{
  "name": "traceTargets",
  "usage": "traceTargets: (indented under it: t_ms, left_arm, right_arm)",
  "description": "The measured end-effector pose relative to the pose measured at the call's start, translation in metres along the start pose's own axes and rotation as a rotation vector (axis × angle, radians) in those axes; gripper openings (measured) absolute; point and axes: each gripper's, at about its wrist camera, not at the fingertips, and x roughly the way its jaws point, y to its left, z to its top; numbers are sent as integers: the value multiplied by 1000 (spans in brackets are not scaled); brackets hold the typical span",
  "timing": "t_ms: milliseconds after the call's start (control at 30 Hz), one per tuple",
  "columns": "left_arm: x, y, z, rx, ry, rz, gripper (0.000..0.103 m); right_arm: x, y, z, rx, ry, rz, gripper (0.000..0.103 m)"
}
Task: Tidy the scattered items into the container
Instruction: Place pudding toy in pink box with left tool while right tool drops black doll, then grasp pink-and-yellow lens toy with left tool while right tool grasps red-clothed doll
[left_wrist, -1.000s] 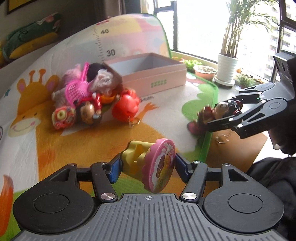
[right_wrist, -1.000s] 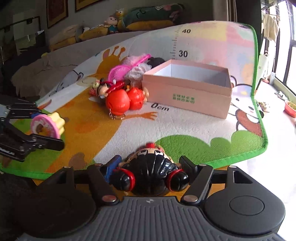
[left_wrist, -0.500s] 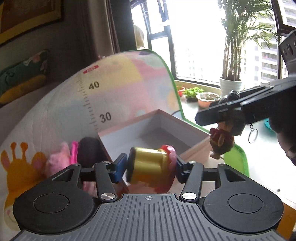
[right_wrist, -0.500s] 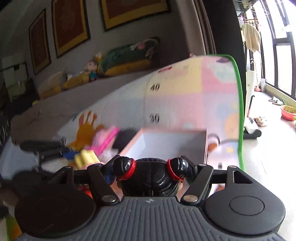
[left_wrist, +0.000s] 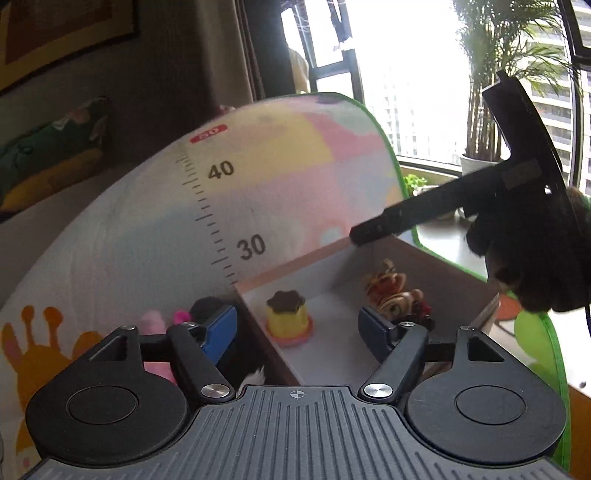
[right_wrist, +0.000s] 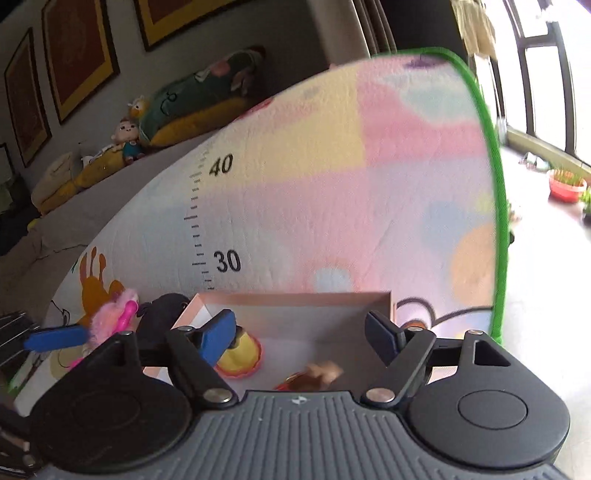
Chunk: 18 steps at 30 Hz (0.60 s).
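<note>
Inside the pink box (left_wrist: 295, 275) sit the yellow pudding toy (left_wrist: 289, 317) and the doll (left_wrist: 397, 297), apart. Your left gripper (left_wrist: 301, 332) and right gripper (right_wrist: 303, 334) hang above it, jaws spread, empty.

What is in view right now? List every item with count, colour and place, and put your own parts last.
Box: one, pink outside, pale inside, on the play mat.
Pudding toy: one, yellow with brown top and pink base, upright inside the box, left part.
Doll figure: one, brown and red, lying inside the box, right part.
Plush pile: several, pink and black, on the mat left of the box.
Play mat: one, pastel with green edge and a printed ruler, curling up behind the box.
Cushion: one, green and yellow, on the ledge behind.
Potted plant: one, green, by the window.
Left gripper: open, empty, above the box.
Right gripper: open, empty, above the box.
</note>
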Motion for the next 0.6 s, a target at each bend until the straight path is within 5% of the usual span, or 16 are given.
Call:
traceTargets:
  t_ms: [133,267,600]
  left_arm:
    - [-41,6,-37,-31,15,44,94]
    - [-72,2,-75,-34,53,94,95]
    - [-110,16,-124,-179,110,211,97]
  right_arm:
    - [-27,22,-13,-113,-99,-38,85]
    - [-58,56,-35,-217,-159,-14,86]
    - [-96,138,-103,-385,-104,92,94]
